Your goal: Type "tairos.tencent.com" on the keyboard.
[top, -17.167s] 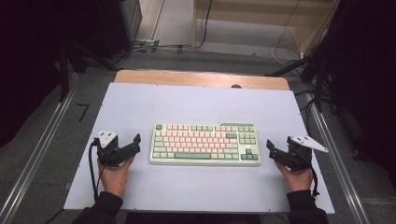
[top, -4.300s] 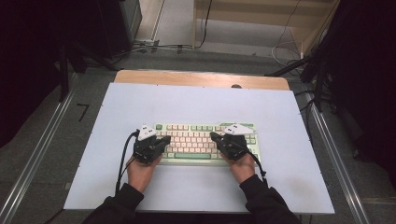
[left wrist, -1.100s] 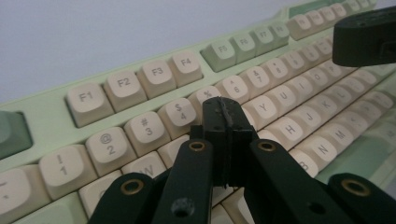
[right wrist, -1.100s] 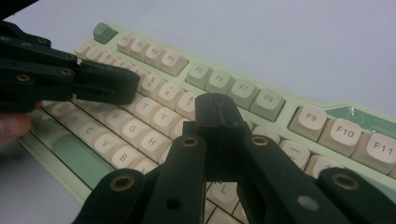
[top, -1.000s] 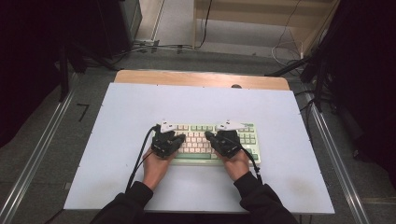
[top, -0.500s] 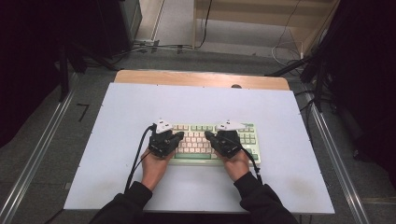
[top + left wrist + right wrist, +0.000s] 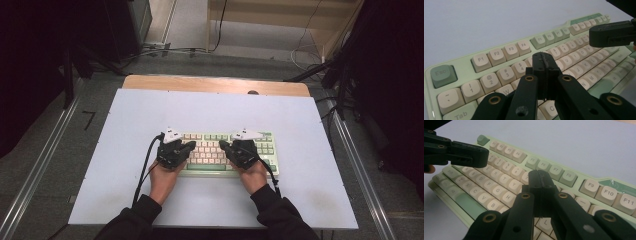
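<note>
Keyboard [image 7: 220, 150], pale green with cream and green keys, lies near the middle of a white table [image 7: 125, 120], seen from the high view. Left tongs [image 7: 186, 146] rest over its left half and right tongs [image 7: 226, 147] over its right half, each held in a hand with a dark sleeve entering from the bottom edge. A black cable [image 7: 145, 167] trails from the left tongs toward the person. Beyond the table's far side runs a wooden strip [image 7: 215, 84], then grey floor with loose cables [image 7: 165, 49].

From the left gripper view, the left tongs [image 7: 545, 61] are pressed together with nothing between them, hovering above the number and letter rows of the keyboard [image 7: 499, 53]. The other tongs [image 7: 610, 33] show at upper right.

From the right gripper view, the right tongs [image 7: 540, 178] are likewise pressed together and empty, over the keyboard [image 7: 574, 171] near the function keys. The left tongs [image 7: 461, 153] reach in from the upper left.
</note>
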`<state>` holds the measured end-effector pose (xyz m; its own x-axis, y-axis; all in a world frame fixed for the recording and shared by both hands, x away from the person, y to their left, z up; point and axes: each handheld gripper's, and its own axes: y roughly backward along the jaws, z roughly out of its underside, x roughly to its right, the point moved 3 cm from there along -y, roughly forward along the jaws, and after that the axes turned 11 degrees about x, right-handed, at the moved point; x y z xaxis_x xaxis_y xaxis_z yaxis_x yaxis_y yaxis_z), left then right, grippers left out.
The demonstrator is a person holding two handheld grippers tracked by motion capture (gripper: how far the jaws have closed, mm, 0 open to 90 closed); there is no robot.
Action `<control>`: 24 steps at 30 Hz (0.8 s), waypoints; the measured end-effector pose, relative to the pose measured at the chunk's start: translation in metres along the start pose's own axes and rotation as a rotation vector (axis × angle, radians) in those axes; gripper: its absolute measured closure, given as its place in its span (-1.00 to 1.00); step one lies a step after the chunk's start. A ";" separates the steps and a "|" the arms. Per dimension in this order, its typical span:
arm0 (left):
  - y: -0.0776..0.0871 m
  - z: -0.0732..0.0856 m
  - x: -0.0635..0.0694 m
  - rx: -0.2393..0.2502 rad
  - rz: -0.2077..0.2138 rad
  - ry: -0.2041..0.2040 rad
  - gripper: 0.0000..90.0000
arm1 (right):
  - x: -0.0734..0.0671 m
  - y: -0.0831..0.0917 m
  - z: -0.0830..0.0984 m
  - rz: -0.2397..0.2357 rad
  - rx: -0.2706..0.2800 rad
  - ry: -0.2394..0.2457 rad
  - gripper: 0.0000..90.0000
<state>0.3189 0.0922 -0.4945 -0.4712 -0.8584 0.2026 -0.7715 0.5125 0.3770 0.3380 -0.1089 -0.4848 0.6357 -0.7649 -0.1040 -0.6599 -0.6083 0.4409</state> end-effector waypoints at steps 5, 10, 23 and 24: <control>0.003 -0.001 0.001 0.005 0.007 0.002 1.00 | 0.000 0.001 -0.001 0.000 0.005 0.000 0.94; 0.006 -0.001 0.001 0.006 0.010 0.001 1.00 | -0.001 0.001 -0.001 -0.001 0.005 0.001 0.94; 0.013 -0.001 0.000 0.011 0.016 0.005 1.00 | 0.002 0.000 0.001 0.011 -0.005 0.001 0.94; 0.013 0.000 0.000 0.010 0.015 0.004 1.00 | 0.003 -0.001 0.001 0.014 -0.008 0.000 0.94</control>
<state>0.3087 0.0991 -0.4890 -0.4811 -0.8507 0.2118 -0.7688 0.5255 0.3645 0.3395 -0.1108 -0.4864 0.6265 -0.7733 -0.0977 -0.6656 -0.5960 0.4493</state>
